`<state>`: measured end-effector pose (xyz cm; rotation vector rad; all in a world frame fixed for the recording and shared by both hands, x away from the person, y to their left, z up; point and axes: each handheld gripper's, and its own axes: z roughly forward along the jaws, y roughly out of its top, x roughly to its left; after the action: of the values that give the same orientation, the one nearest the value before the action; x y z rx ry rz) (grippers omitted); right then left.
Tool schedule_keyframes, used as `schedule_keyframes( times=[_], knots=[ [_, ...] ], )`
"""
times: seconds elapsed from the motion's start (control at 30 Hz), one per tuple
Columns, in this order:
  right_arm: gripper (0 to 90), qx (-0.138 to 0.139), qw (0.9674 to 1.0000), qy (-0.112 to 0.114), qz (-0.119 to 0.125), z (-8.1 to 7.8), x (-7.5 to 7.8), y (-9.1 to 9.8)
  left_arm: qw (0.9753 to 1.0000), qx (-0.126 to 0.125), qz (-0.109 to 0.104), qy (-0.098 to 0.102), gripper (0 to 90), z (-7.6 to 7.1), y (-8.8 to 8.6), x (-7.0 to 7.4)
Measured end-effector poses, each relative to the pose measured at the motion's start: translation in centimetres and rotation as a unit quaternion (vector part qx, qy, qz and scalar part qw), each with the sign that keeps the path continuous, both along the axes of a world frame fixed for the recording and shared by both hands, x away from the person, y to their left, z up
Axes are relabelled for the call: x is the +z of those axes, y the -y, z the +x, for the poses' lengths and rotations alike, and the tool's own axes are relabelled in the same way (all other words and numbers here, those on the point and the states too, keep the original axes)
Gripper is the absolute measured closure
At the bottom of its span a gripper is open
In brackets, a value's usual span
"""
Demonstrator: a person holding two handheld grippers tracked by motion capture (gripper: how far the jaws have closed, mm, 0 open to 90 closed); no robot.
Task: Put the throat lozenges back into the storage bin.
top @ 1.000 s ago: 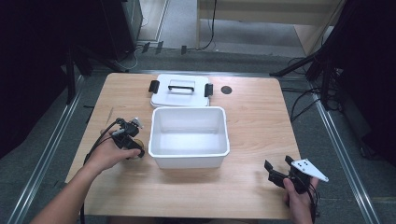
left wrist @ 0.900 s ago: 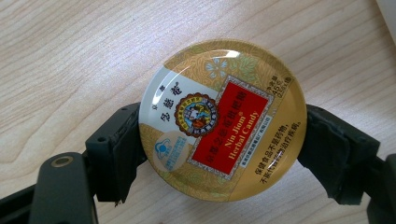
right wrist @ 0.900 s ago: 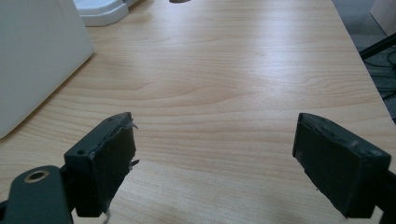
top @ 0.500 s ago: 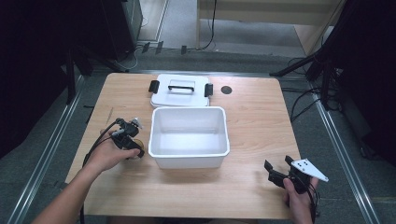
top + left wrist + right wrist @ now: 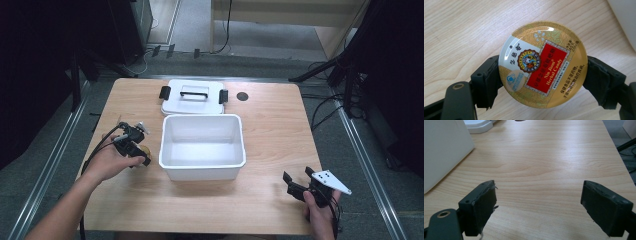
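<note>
High view: your left hand-held gripper [image 5: 134, 146] sits on the worktop [image 5: 270, 125] just left of the open white bin [image 5: 202, 146], clamped on a candy tin [image 5: 143, 149]. The bin lies to that gripper's right, its long axis running left to right; your left hand is the nearer one. The lid [image 5: 192, 96] lies flat behind the bin.

Left gripper view: the round tin [image 5: 543, 64] sits between both pads, label up, the bin's corner [image 5: 624, 17] close by.

Right gripper view: your right hand-held gripper [image 5: 539, 205] stands apart, holding nothing, above bare wood.
</note>
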<state>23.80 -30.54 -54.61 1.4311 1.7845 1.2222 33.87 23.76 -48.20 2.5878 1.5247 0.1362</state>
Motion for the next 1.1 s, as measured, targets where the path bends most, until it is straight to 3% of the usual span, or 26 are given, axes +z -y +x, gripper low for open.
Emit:
schedule_keyframes(
  times=[0.07, 0.17, 0.37, 0.63, 1.1],
  knots=[
    [13.5, 0.0, 1.0, 0.0, 0.0, 0.0, 0.0, 0.0, 0.9999, -0.012, 0.003, -0.005, 21.2, 0.0, -0.1, 0.4],
    [13.5, -0.001, 1.0, 0.0, -0.001, 0.0, 0.0, 0.0, 0.9999, -0.014, -0.003, 0.0, 21.2, -0.2, -0.3, 1.0],
    [13.5, 0.0, 1.0, 0.0, -0.001, 0.0, 0.0, 0.0, 0.9994, -0.033, 0.005, 0.009, 21.3, -0.3, -0.8, 2.6],
    [13.5, 0.0, 1.0, 0.001, -0.002, 0.0, 0.0, 0.0, 0.9972, -0.072, 0.009, 0.016, 21.3, -0.8, -0.9, 4.5],
    [13.5, 0.002, 1.0, 0.001, -0.003, 0.0, 0.0, 0.0, 0.9949, -0.095, 0.012, 0.031, 21.3, -0.9, -0.2, 8.2]
  ],
)
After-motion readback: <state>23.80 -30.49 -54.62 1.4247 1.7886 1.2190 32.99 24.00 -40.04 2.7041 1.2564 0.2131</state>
